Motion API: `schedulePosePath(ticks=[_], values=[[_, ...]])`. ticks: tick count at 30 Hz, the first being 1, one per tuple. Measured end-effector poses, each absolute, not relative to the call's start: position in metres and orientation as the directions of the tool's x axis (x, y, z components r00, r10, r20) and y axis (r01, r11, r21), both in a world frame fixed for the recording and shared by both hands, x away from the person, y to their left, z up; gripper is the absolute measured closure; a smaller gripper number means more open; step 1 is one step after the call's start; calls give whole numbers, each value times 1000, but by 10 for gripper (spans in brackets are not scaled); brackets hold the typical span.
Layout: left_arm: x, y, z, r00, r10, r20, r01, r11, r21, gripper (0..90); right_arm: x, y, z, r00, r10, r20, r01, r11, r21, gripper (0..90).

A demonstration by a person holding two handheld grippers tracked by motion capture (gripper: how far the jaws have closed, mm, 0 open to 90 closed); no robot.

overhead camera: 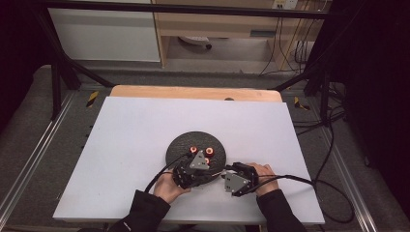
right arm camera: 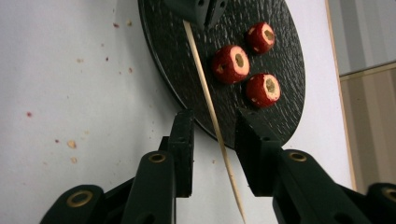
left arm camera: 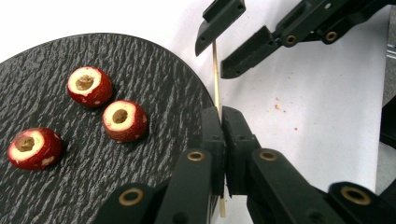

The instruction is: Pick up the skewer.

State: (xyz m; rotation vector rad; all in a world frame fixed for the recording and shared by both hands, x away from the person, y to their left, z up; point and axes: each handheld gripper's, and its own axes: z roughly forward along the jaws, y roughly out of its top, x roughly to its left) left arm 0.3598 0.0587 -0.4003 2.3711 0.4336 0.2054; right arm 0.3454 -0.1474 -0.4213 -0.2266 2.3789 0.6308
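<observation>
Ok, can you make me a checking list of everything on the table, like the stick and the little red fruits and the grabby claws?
Surface: white board over a wooden tabletop, lying flat.
Job's things: thin wooden skewer; three cored red fruits lying on a round black plate, apart from each other.
Clutter: small reddish crumbs scattered on the board beside the plate.
Grippers: left gripper shut on the skewer; right gripper open, its jaws on either side of the skewer without touching it.
Cables: black cable trails from the right gripper off the table's right edge; another loops from the left gripper.
Surroundings: black metal frame, grey floor, wooden furniture behind with more cables.
</observation>
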Motion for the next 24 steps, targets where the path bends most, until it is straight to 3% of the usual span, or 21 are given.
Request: schedulePosePath(ticks=[14,24], values=[[359,55,-401,937,348,23,245,-703,667,879,345,-145,-423,-734,-134,-666,-398,880,261,866],[364,57,-400,934,357,11,262,-705,659,852,343,-143,-421,-687,-199,-699,-439,880,181,887]])
